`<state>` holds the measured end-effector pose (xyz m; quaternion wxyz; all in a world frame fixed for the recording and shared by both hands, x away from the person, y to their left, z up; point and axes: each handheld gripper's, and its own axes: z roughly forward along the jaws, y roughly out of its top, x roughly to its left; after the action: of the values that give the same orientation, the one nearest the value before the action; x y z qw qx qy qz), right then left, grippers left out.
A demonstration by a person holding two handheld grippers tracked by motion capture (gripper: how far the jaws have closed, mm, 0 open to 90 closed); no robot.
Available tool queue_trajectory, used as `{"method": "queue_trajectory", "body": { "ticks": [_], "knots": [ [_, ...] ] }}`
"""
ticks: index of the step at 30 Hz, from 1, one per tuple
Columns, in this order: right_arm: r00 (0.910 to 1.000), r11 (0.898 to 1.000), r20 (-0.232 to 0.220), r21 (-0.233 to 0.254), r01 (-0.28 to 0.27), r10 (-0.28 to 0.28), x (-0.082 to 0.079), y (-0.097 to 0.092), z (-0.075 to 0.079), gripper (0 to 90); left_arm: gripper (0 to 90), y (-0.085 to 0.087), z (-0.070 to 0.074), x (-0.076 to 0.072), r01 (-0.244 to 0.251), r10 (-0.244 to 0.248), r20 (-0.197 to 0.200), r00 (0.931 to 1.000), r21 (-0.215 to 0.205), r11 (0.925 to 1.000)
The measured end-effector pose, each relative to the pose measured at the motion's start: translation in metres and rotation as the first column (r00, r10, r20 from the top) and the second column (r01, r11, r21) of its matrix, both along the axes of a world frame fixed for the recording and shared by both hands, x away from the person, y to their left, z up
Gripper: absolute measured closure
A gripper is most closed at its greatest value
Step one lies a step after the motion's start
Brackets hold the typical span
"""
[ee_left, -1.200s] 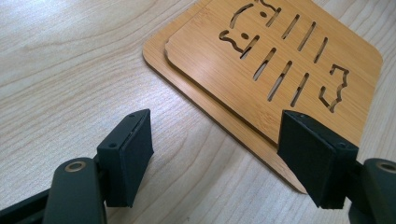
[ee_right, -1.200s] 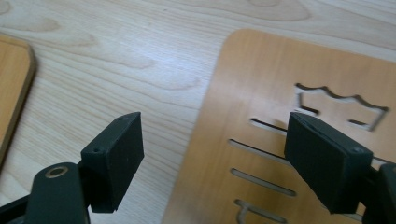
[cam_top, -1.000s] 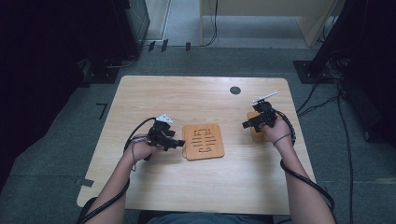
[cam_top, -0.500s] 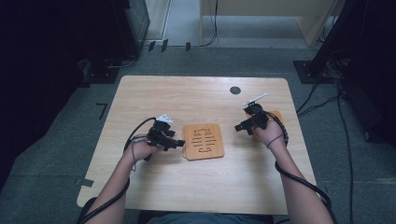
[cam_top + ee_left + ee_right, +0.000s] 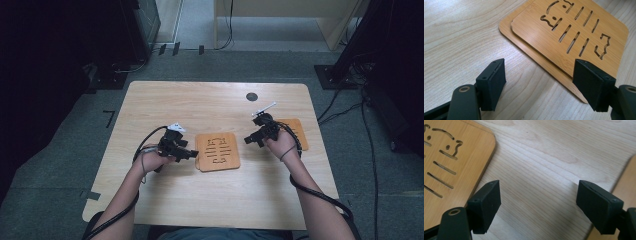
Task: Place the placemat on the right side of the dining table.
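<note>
No readable text, label, brand or number appears on anything here.

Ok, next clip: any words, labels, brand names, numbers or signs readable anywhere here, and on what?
None: no readable text in any view.
Bamboo mats in the middle: cut-out slots and animal-like shapes, no letters or numbers; two lie stacked, as the left gripper view shows.
Mat by the right hand: mostly hidden, nothing legible.
Left gripper and right gripper: plain black jaws, no markings.
Table: bare wood grain, a dark round spot, unlabelled.
</note>
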<state>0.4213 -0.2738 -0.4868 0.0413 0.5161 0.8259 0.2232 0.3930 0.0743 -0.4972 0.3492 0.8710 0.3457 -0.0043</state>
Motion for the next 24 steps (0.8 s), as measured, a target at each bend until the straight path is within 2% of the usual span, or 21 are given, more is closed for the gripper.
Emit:
{"method": "queue_trajectory", "body": {
  "ticks": [12,16,24],
  "knots": [
    [0.9982,0.998,0.004,-0.009,-0.06,0.06,-0.005,0.019,-0.002,20.0,25.6,-0.001,-0.001,0.0,0.004,-0.004,-0.003,1.0,0.004,1.0],
    [0.997,0.997,0.009,0.004,-0.076,0.076,-0.006,0.026,-0.003,20.0,25.6,-0.001,-0.001,0.0,0.005,-0.005,-0.004,1.0,0.003,1.0],
    [0.995,0.995,0.014,-0.01,-0.099,0.099,-0.009,0.036,-0.004,19.4,25.0,-0.001,-0.002,0.0,0.01,-0.01,-0.002,0.9999,0.003,0.9999]
  ]
}}
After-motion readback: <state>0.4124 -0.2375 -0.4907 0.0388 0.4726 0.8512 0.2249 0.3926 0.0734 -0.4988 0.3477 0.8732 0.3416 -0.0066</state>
